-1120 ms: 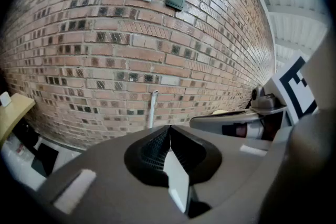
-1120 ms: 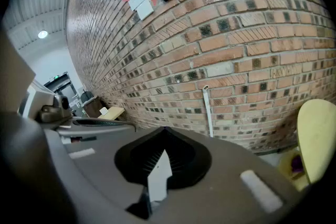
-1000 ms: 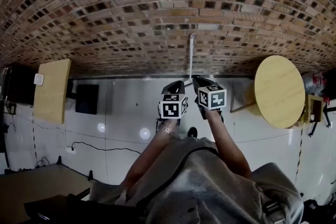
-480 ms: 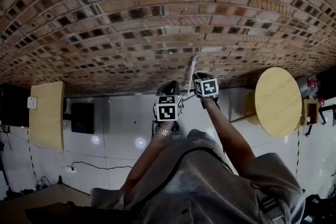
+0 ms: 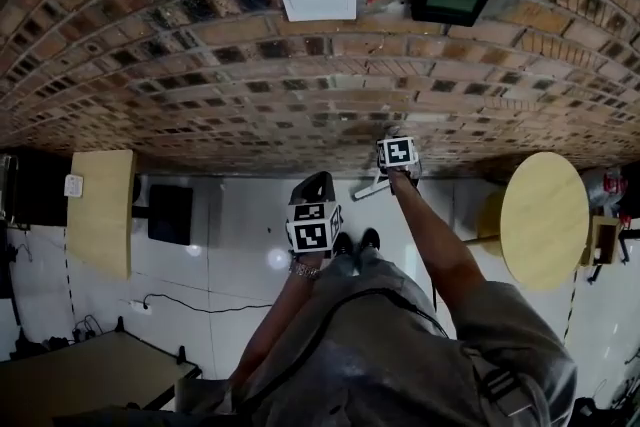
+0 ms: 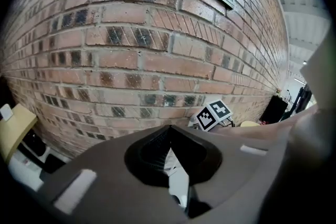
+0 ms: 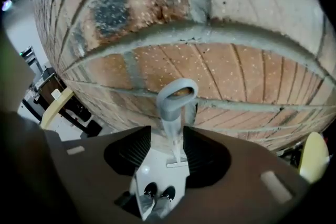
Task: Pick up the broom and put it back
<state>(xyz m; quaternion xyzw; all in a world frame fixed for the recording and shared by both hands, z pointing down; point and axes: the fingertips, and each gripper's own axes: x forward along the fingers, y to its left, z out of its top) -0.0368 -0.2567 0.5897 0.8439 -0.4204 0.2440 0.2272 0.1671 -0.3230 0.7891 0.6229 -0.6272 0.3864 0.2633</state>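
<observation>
The right tool is spread around the grey broom handle, which stands upright at the brick wall. The left tool is pressed together and empty.

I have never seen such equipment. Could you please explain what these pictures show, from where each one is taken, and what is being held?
There is no robot arm: a person holds a two-jaw gripper in each hand. The head view looks steeply down from the person's head at a brick wall, a white floor and a round table. Each of the other two views rides on one gripper. The left gripper has its jaws together, with nothing between them. The right gripper has its jaws apart, with the grey broom handle between them, close to the wall.
</observation>
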